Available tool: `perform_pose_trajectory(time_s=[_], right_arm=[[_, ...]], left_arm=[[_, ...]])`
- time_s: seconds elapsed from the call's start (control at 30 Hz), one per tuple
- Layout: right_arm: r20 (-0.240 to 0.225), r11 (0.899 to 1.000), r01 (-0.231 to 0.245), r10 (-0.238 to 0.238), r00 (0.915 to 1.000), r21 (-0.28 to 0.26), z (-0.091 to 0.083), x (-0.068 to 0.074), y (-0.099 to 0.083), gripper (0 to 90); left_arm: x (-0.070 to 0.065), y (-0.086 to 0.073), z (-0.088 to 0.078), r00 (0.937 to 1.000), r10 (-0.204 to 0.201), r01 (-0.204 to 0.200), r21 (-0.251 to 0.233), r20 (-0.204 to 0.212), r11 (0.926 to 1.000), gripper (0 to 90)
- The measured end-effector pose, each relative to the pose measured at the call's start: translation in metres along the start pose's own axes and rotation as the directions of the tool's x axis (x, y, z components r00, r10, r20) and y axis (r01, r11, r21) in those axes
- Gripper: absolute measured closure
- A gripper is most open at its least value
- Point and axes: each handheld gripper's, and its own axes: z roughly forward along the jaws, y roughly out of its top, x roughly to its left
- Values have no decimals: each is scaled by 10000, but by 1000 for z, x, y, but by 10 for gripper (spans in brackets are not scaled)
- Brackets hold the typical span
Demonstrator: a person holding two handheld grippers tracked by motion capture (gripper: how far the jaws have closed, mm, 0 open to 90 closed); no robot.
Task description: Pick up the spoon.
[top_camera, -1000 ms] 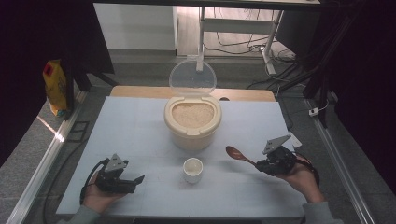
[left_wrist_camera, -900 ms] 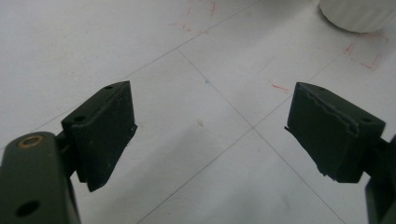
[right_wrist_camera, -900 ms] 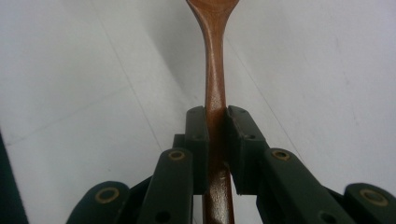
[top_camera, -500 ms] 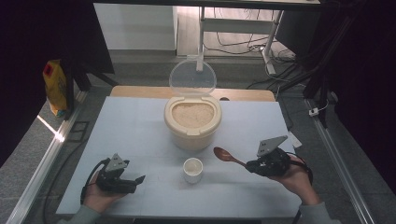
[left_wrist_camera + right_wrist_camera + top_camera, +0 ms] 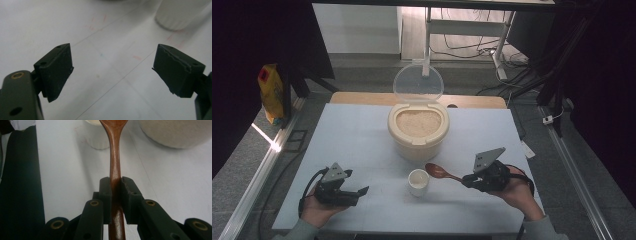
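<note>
A cream rice container [image 5: 418,131] stands mid-table with its clear lid [image 5: 418,84] swung up; pale rice [image 5: 418,121] fills it. In front of it sits a small white cup [image 5: 418,182] [image 5: 97,138]. My right gripper [image 5: 468,180] [image 5: 115,185] is shut on the handle of a brown wooden spoon [image 5: 440,172] [image 5: 114,157], whose bowl hovers just right of and above the cup. My left gripper [image 5: 361,192] [image 5: 112,72] rests open at the table's front left, nothing between its jaws, the cup [image 5: 178,13] beyond it.
The white table [image 5: 357,135] has a wooden strip along its far edge. A yellow bag [image 5: 271,92] stands on the floor at the left. Cables and a metal frame [image 5: 472,25] lie behind the table.
My right gripper has carried the spoon leftward toward the cup, its bowl now close beside the cup's rim. The left gripper has stayed put.
</note>
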Motion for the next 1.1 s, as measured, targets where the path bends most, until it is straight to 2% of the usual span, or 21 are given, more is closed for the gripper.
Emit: perform_pose_trajectory(time_s=[0.07, 0.17, 0.33, 0.6, 0.73, 0.97, 1.1], right_arm=[[-109, 9997, 252, -251, 9996, 29, 4, 3, 7, 788], [-177, 9993, 360, -358, 9992, 98, 7, 6, 12, 787], [-386, 9968, 781, -773, 9963, 192, 19, 11, 27, 787], [-601, 9927, 1168, -1148, 9916, 299, 30, 17, 40, 787], [-683, 9909, 1316, -1294, 9892, 288, 35, 20, 46, 787], [-910, 9831, 1779, -1735, 9806, 425, 48, 25, 59, 787], [-925, 9793, 1955, -1902, 9774, 520, 53, 29, 64, 787]], left_arm=[[-5, 7, -3, 9997, 197, -194, -191, 177, 9996, 168], [-12, 16, -6, 9981, 439, -427, -304, 431, 9986, 169], [-19, 26, -6, 9958, 608, -585, -366, 678, 9976, 175], [-32, 47, -5, 9871, 1147, -1101, -473, 1116, 9928, 183], [-40, 57, 1, 9797, 1441, -1412, -306, 1396, 9895, 186], [-53, 71, 14, 9606, 2009, -2046, -6, 1922, 9789, 212], [-58, 77, 19, 9518, 2215, -2283, 81, 2122, 9735, 218]])
